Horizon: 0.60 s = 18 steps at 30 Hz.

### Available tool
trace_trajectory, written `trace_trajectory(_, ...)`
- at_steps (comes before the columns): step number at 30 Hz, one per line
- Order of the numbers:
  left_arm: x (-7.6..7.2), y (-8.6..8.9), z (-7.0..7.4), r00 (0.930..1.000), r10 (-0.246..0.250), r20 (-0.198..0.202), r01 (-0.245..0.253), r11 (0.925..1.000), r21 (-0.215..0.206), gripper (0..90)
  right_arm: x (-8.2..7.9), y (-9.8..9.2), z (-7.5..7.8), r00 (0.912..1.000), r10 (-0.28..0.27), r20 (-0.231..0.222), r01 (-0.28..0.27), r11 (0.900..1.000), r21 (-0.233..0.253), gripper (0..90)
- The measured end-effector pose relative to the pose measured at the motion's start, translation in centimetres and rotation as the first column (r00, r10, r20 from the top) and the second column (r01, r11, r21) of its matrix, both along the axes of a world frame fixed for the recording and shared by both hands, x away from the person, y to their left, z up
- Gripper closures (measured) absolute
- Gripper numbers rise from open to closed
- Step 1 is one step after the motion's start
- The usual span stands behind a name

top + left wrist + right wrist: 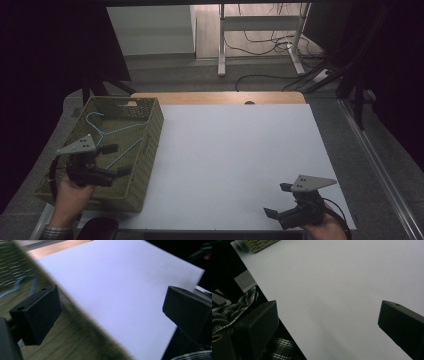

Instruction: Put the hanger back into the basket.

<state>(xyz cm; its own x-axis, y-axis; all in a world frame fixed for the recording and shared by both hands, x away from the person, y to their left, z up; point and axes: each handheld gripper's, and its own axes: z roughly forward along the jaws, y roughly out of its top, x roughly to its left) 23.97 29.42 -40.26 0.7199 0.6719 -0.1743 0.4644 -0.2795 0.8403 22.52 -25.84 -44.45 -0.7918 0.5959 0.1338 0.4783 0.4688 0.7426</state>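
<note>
Where the table stands: a white sheet (235, 160) is seen laid over a wooden tabletop (220, 97), whose far edge is left uncovered
Basket: an olive woven basket (150, 142) is set at the left edge of the sheet; its near right corner is also caught at the top of the right gripper view (259, 245)
Hanger: a pale blue wire hanger (117, 132) is laid inside the basket; part of its wire is seen blurred in the left gripper view (23, 282)
Left gripper: the left gripper (113, 160) is held over the basket's near half by the left hand (70, 192); its jaws are spread wide with nothing between them; one jaw is seen over the basket, the other over the sheet
Right gripper: the right gripper (278, 200) is held above the sheet's near right corner; its jaws are parted and nothing is held
Clothing: a checked sleeve (239, 308) is seen beside the table edge
</note>
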Motion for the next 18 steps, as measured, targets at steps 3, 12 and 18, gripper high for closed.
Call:
trace_trajectory(3, -0.7, -1.5, -0.4, 0.9996, -0.023, 0.013, 0.023, 0.9997, -0.011, 1.4, -0.2, -0.3, 0.0, 0.9996, -0.027, 0.001, 0.027, 1.000, 0.003, 1.3)
trace_trajectory(12, -2.0, -3.3, -2.2, 0.9995, -0.026, 0.018, 0.026, 0.9996, -0.012, 0.4, -0.4, -1.2, 0.0, 0.9967, -0.080, 0.017, 0.080, 0.997, 0.004, 0.7)
trace_trajectory(18, -2.3, -3.6, -3.8, 0.9999, 0.009, -0.011, -0.008, 0.9992, 0.040, 0.0, -0.5, -1.5, -0.4, 0.9954, -0.092, 0.025, 0.093, 0.995, -0.023, 0.7)
